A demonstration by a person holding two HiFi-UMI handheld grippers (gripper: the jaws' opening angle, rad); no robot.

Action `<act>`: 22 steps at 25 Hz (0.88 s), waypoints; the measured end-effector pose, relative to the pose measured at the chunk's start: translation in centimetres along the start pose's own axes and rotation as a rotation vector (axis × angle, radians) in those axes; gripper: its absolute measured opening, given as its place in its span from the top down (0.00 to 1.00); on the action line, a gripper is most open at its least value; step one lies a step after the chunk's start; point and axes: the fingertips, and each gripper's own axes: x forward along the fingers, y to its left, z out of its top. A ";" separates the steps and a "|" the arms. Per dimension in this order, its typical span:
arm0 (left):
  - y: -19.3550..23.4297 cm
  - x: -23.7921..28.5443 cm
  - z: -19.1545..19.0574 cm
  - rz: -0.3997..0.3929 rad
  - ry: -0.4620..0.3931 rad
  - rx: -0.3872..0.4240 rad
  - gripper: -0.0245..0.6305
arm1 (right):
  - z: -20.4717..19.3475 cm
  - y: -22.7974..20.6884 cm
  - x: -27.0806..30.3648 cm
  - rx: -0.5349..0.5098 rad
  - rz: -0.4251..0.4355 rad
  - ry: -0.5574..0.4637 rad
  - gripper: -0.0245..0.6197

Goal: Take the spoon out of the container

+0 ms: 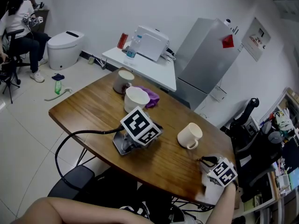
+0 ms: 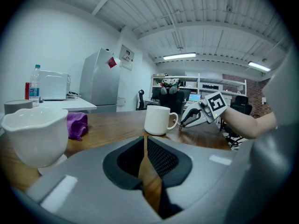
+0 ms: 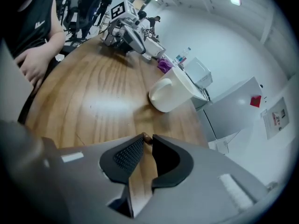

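No spoon shows clearly in any view. A grey-white container (image 1: 124, 80) with something dark inside stands at the table's far side, next to a white bowl (image 1: 136, 98) (image 2: 35, 134). A white mug (image 1: 189, 135) (image 2: 158, 120) (image 3: 170, 94) stands between the grippers. My left gripper (image 1: 140, 132) (image 2: 145, 138) rests on the wooden table (image 1: 93, 111), shut and empty. My right gripper (image 1: 203, 160) (image 3: 147, 138) is shut low over the table's right corner, short of the mug. A tiny brown speck sits at its tips; what it is cannot be told.
A purple cloth (image 1: 152, 97) (image 2: 77, 124) lies behind the bowl. Beyond the table are a white side table (image 1: 145, 66) with a printer and bottle, and a grey fridge (image 1: 208, 62). A black stool (image 1: 72, 183) stands under the near edge. A person sits at far left (image 1: 18, 27).
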 end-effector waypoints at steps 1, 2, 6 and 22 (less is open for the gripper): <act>0.0 0.0 0.0 0.000 0.000 0.000 0.93 | 0.2 0.0 -0.1 0.022 0.008 -0.016 0.86; 0.0 0.0 0.0 0.001 0.000 0.000 0.93 | 0.3 0.0 -0.3 0.044 0.018 -0.031 0.86; 0.0 0.0 0.0 0.001 0.000 0.000 0.93 | 0.5 0.2 -0.6 0.087 0.043 -0.065 0.81; 0.1 0.0 0.0 0.000 0.000 -0.001 0.93 | 3.1 -2.6 -3.8 0.280 -0.099 -0.283 0.93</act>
